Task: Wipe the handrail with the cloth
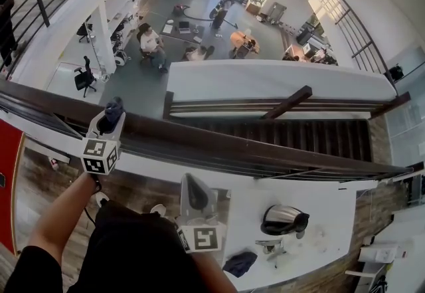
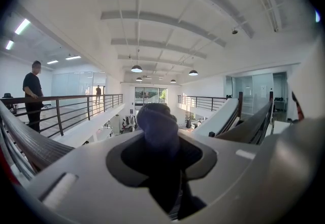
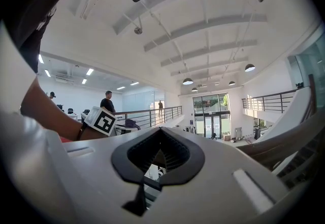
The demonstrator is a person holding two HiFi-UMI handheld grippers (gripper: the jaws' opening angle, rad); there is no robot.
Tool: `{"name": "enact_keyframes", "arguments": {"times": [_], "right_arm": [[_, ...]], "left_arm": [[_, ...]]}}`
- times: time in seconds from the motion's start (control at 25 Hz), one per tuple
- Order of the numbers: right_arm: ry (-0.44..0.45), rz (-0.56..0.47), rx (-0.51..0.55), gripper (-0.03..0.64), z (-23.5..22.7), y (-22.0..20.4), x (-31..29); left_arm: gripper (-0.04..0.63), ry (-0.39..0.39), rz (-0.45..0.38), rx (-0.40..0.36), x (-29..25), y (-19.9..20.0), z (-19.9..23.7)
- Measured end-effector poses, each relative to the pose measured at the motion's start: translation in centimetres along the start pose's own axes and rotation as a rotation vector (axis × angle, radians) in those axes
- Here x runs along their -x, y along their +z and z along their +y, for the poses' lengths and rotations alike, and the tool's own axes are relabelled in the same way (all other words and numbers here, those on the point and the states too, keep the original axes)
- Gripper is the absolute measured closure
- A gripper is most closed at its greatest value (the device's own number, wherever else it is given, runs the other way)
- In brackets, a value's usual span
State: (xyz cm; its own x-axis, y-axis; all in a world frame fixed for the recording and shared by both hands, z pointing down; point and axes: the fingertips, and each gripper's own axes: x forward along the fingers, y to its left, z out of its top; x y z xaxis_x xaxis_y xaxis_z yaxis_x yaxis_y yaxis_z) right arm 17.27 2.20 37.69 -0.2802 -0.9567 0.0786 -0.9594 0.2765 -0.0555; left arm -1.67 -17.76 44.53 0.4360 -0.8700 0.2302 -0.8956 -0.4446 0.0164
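A dark brown handrail [image 1: 265, 145] runs across the head view from the left to the lower right. My left gripper [image 1: 111, 119] is shut on a dark blue cloth [image 1: 114, 109], which sits right at the rail's top. In the left gripper view the bunched cloth [image 2: 157, 124] sticks out between the jaws of the left gripper [image 2: 160, 164], with the rail [image 2: 30, 141] curving past on the left. My right gripper [image 1: 194, 193] hangs nearer my body, apart from the rail. The right gripper [image 3: 158, 159] is shut with nothing in it.
Below the rail stands a white table [image 1: 332, 205] with a dark rounded object [image 1: 284, 218] and a dark rag [image 1: 239, 263]. A red panel [image 1: 8, 179] is at the left. People sit on the floor [image 1: 153, 42] far below. A person [image 2: 33, 93] stands by a far railing.
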Motion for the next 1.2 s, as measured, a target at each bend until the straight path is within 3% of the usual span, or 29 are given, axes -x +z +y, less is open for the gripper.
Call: {"name": "enact_keyframes", "arguments": {"times": [0.76, 1.2], "right_arm": [[-0.026, -0.023, -0.037, 0.615, -0.4, 0.3, 1.6], [-0.056, -0.028, 0.003, 0.615, -0.8, 0.3, 2.1]], "left_arm": [[0.48, -0.096, -0.011, 0.062, -0.7, 0.2, -4.5], [0.48, -0.129, -0.006, 0.076, -1.6, 0.0, -6.6]]}}
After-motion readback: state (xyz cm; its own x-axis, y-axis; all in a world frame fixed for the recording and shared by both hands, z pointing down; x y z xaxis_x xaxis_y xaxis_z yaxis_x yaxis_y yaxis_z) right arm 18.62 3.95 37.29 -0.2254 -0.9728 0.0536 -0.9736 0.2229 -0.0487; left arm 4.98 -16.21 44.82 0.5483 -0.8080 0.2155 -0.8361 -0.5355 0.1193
